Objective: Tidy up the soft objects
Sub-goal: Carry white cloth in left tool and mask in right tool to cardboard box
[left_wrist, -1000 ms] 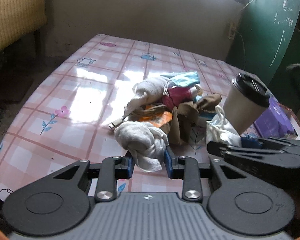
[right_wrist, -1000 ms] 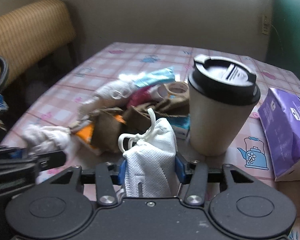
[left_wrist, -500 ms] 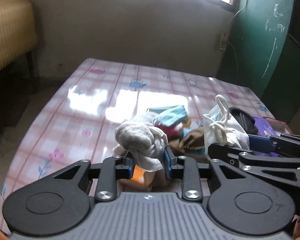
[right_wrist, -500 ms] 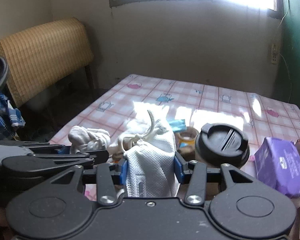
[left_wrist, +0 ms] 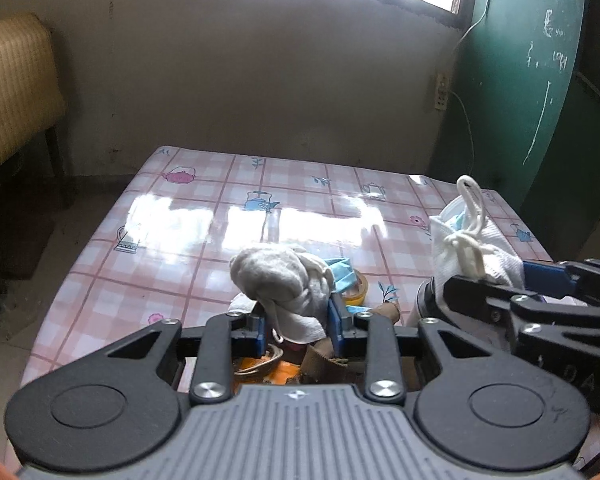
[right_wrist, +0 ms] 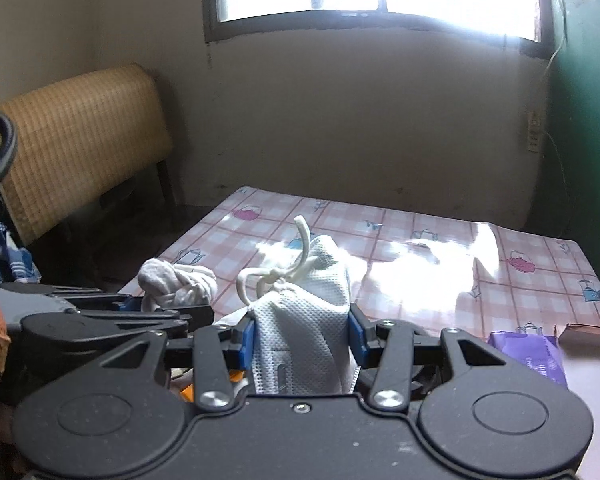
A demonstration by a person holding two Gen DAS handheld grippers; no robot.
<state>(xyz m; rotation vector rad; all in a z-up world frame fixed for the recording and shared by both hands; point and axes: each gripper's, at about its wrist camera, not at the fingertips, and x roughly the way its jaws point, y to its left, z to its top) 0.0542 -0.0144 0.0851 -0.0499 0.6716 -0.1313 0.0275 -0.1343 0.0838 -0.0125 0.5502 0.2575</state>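
My left gripper (left_wrist: 298, 322) is shut on a grey-white balled sock (left_wrist: 280, 276), held up above the pink checked table (left_wrist: 204, 216). The same sock (right_wrist: 176, 284) shows at the left of the right wrist view, in the left gripper (right_wrist: 148, 306). My right gripper (right_wrist: 302, 334) is shut on a white face mask (right_wrist: 308, 308) with knotted ear loops; that mask (left_wrist: 468, 244) and the right gripper (left_wrist: 496, 280) appear at the right of the left wrist view. Beneath the left gripper lies a pile of soft things (left_wrist: 340, 284), mostly hidden, with blue, orange and brown pieces showing.
A purple packet (right_wrist: 528, 356) lies on the table at the right. Beside the pile sits a tape roll (left_wrist: 358, 292). A woven chair back (right_wrist: 80, 140) stands left of the table, a green door (left_wrist: 540, 80) to the right, a wall with a window behind.
Both grippers have risen from the pile with the sock and the mask still held. The cup and pile have dropped low and mostly out of sight; the wall and window now fill the views.
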